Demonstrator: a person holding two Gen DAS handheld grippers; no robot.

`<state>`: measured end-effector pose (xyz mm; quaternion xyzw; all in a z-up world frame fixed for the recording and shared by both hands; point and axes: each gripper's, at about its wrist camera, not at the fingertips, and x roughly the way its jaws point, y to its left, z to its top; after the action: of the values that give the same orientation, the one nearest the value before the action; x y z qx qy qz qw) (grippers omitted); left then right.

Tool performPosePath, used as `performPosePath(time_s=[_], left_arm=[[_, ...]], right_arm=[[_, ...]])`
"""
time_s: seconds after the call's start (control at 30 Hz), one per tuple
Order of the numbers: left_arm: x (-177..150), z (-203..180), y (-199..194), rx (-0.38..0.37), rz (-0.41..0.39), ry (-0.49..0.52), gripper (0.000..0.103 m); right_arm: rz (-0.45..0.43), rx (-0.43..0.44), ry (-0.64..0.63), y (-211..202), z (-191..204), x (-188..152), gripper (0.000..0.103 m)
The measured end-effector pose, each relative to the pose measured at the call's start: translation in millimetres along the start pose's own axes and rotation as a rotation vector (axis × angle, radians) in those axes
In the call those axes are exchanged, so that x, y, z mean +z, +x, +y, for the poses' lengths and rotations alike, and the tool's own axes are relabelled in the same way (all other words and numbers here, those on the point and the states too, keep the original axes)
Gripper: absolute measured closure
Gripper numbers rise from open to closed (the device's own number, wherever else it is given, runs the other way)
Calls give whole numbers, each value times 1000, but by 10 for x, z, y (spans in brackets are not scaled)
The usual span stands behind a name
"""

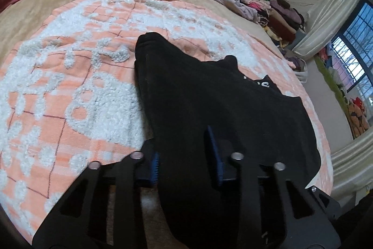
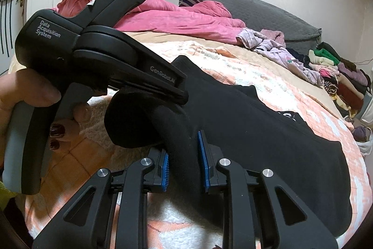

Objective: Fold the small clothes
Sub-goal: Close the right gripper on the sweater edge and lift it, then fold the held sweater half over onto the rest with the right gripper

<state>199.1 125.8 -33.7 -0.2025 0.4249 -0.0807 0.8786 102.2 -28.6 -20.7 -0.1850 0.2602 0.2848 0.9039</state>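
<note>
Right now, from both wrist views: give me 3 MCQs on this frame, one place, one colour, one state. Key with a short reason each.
1. Where does the pile of assorted clothes sit?
A. Along the bed's far edge, past the black garment
B. Under the left claw
C. On the window sill

2. What colour is the garment being handled?
A. Pink
B. Black
C. Green

3. What is the right claw doing?
A. Hanging open above bare blanket
B. Closed on a pillow
C. Gripping a bunched edge of the black garment

Key: 1 A, the pile lies at the far side near the grey headboard. 2 B, the fabric is black with small white lettering, lying on the peach and white blanket. 3 C, dark cloth fills the gap between its blue pads; the left claw likewise has cloth between its pads.
</note>
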Motion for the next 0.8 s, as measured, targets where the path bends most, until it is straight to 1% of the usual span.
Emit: performPosePath(time_s=[0.03,0.13,0.27,0.33,0.47,0.53,0.63,0.7,0.8], left_arm=[[1,-15,-11,3,-8,5,85],[7,-99,-106,7,-44,31,89],[20,-244,-237,2,-76,39,91],[22,-347,-284,12,-85,48,91],[51,-521,-321,24,-86,45,91],[73,-608,-333,19,-89,35,91],[113,-781,-340,29,-89,43,91],[137,-909,-336,26,-85,45,91],[169,-1150,-308,16,-81,61,91]], right_arm=[[-1,0,-1,-2,-4,0,83],[-10,5,11,-42,-41,-9,84],[-30,8,31,-155,-114,-43,86],[-36,8,43,-209,-160,-56,86],[-62,-1,76,-325,-284,-84,87],[-74,-4,97,-381,-355,-96,89],[-91,-2,130,-471,-478,-114,92],[-102,6,160,-533,-573,-132,96],[-114,3,209,-639,-748,-184,96]])
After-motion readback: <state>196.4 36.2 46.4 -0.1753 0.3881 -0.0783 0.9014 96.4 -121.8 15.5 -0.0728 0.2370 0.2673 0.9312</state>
